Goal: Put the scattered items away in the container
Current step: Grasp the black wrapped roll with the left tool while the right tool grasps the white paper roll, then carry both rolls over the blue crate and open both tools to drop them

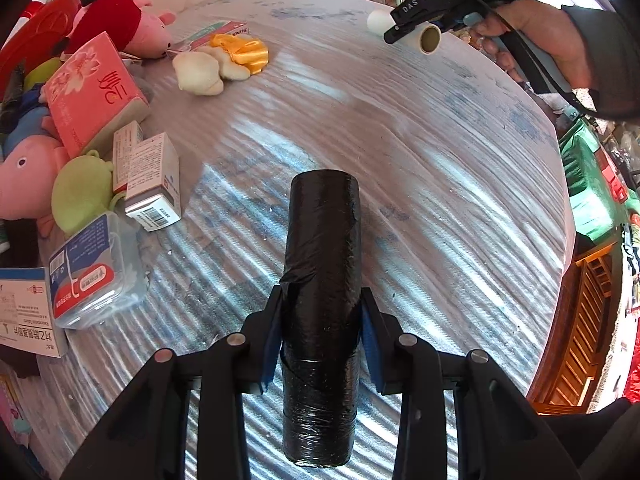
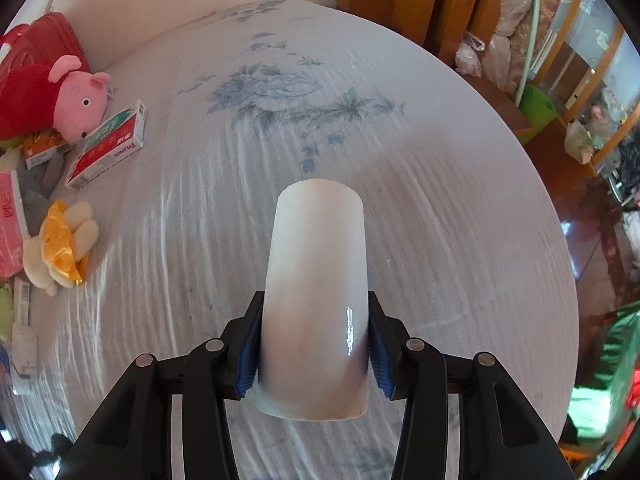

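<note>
Here left tongs [image 1: 322,336] clamp a black roll [image 1: 320,316], right tongs [image 2: 312,344] a white roll [image 2: 316,300]; toys [image 1: 120,20] leftward.

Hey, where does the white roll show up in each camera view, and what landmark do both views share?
Left wrist view: the white roll is far away at top right, clamped in the right gripper.
Right wrist view: the white roll fills the centre foreground, between the blue pads.
Shared landmark: the pink pig plush in red, at upper left in both.
</note>
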A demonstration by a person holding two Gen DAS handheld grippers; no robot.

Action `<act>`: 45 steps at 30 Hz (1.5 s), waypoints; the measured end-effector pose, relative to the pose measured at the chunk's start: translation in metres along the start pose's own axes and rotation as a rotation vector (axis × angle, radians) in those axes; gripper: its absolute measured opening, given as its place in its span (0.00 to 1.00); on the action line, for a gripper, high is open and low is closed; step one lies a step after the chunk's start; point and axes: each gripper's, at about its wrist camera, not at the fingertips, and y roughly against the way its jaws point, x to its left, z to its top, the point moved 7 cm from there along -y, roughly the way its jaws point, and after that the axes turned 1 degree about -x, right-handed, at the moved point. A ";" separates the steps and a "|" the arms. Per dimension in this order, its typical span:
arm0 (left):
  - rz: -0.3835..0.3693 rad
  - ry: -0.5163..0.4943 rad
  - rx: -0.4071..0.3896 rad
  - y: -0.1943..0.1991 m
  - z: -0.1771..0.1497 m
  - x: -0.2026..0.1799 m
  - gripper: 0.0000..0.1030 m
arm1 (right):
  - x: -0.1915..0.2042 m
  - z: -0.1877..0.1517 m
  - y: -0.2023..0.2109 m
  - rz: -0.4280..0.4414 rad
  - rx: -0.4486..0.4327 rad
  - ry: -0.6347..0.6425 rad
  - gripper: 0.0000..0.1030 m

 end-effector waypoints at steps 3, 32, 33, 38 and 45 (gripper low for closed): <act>0.012 -0.002 -0.003 0.005 0.000 0.000 0.33 | 0.004 -0.011 0.010 0.006 0.000 0.008 0.43; 0.246 0.211 -0.222 0.165 -0.014 0.111 0.33 | 0.112 -0.084 0.190 0.151 -0.141 0.119 0.43; 0.259 0.224 -0.232 0.173 -0.016 0.117 0.33 | 0.120 -0.085 0.199 0.163 -0.151 0.127 0.43; 0.314 0.293 -0.287 0.219 -0.022 0.145 0.33 | 0.157 -0.084 0.244 0.224 -0.201 0.160 0.43; 0.388 0.350 -0.353 0.275 -0.030 0.182 0.33 | 0.212 -0.076 0.306 0.295 -0.304 0.219 0.43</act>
